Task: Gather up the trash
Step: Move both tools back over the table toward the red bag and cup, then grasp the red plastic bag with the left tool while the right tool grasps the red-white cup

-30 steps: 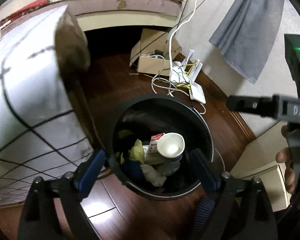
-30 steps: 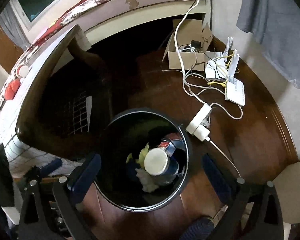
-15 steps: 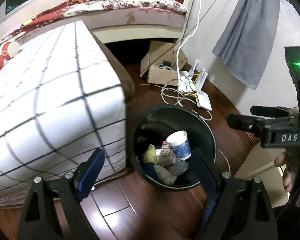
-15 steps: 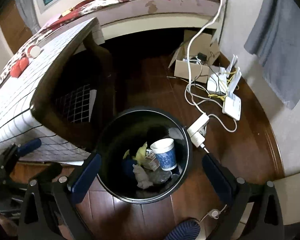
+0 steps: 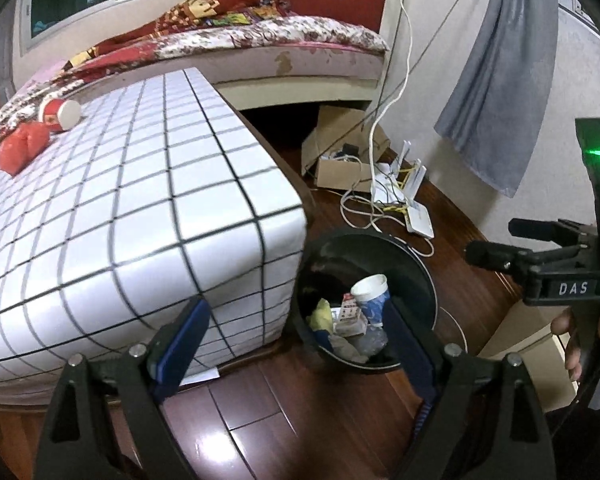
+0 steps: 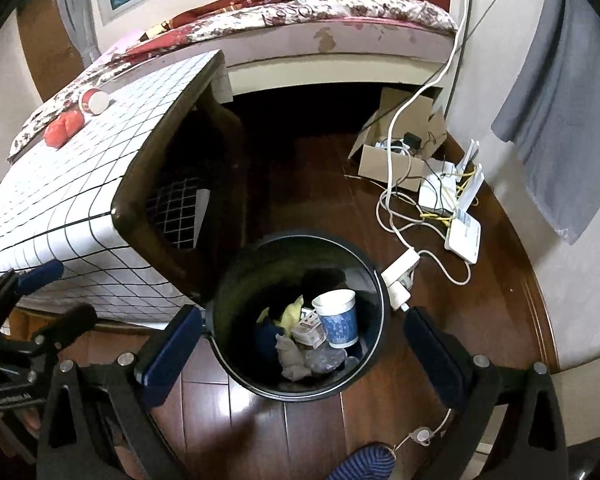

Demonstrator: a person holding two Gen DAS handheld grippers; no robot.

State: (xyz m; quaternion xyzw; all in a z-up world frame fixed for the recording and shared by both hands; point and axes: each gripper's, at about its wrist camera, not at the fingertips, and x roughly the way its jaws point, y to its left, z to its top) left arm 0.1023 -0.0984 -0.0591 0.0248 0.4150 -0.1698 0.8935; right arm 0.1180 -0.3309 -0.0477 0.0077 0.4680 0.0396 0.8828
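A black trash bin (image 5: 420,264) (image 6: 220,320) stands on the wood floor beside a low table. It holds a blue-and-white paper cup (image 5: 374,300) (image 6: 336,318), a small carton, yellow scraps and crumpled wrappers. My left gripper (image 5: 296,340) is open and empty, above the bin's near left side. My right gripper (image 6: 302,354) is open and empty above the bin's near rim. Each shows in the other's view, the right gripper (image 5: 500,238) and the left gripper (image 6: 56,298). A red cup (image 5: 60,114) (image 6: 94,102) and a red bag (image 5: 22,148) (image 6: 64,128) lie on the table's far end.
The table (image 5: 120,220) has a white grid-pattern cover and stands left of the bin. Right of the bin on the floor are a power adapter (image 6: 400,276), white routers (image 6: 460,236), cables and a cardboard box (image 6: 396,152). A grey cloth (image 5: 496,80) hangs on the wall. A bed stands behind.
Both grippers have risen and drawn back from the bin, which now looks smaller and lower. The tabletop with the red cup and bag has come into view.
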